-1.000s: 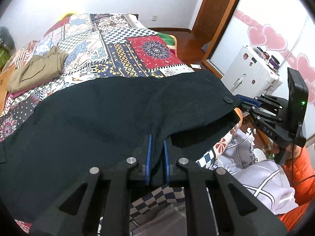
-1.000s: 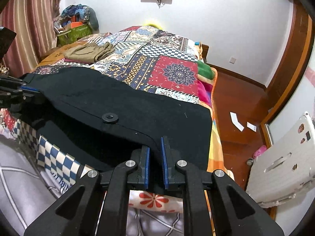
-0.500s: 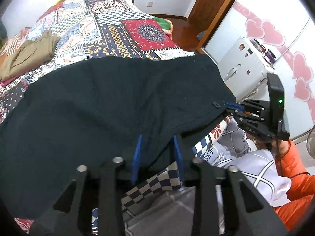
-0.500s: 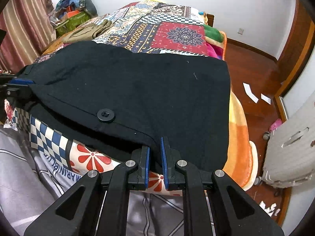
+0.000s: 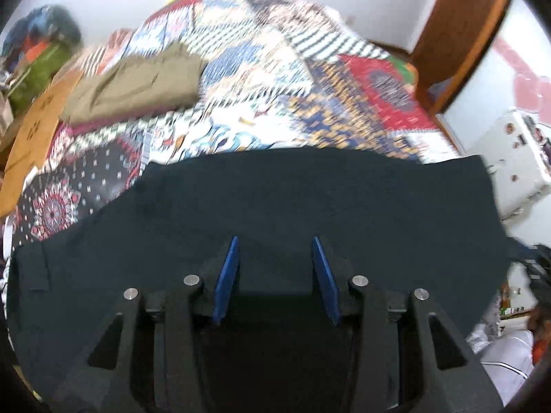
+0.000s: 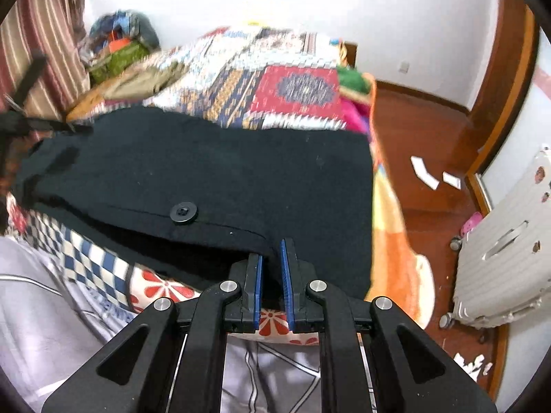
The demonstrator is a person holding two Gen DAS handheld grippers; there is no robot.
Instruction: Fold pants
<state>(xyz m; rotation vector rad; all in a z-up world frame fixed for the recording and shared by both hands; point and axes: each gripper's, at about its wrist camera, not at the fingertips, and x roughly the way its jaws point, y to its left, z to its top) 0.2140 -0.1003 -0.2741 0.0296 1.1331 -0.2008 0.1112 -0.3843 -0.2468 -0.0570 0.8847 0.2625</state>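
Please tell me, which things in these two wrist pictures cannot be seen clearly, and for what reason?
- Left wrist view: the quilt pattern and the olive garment are smeared by motion blur.
- Left wrist view: the black pants near edge is hidden behind the left gripper, whose jaws are opening.
- Right wrist view: the fabric pinched in the right gripper is hidden by its fingers.

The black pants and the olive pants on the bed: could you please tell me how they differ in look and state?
The black pants are spread wide across the near end of the bed; the olive pants sit farther back as a compact folded bundle. The right gripper is shut on the black pants' edge; nothing touches the olive pants. Both lie on the patchwork quilt.
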